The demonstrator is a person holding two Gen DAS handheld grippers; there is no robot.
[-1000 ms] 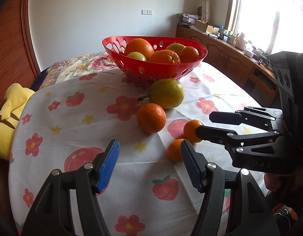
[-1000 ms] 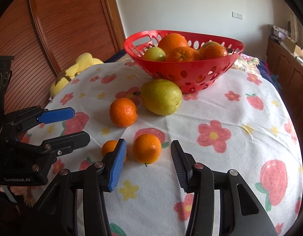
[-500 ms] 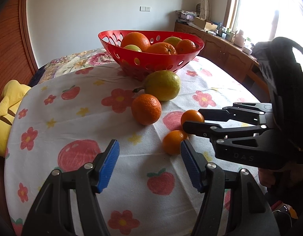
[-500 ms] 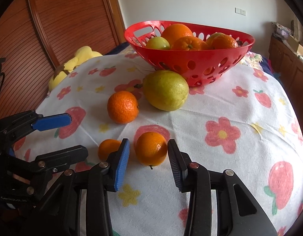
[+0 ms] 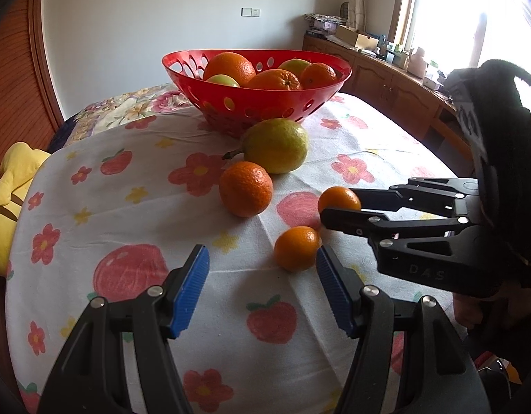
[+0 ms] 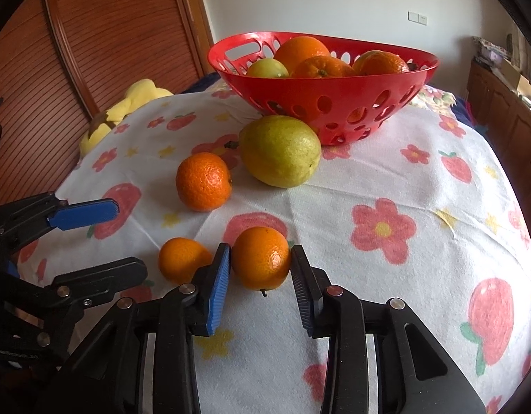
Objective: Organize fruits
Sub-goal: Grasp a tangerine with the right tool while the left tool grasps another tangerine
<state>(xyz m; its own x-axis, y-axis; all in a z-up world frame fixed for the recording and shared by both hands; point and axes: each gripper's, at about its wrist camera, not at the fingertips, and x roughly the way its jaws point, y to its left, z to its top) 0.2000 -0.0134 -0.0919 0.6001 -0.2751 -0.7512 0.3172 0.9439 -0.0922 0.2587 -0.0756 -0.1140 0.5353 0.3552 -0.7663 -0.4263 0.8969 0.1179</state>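
Here the right gripper has its two pads pressed on a small orange that sits on the flowered tablecloth. The left gripper stands half wide with nothing between its pads, a second small orange just ahead of them. Farther out lie a larger orange and a green pear, the pear beside the red basket of fruit.
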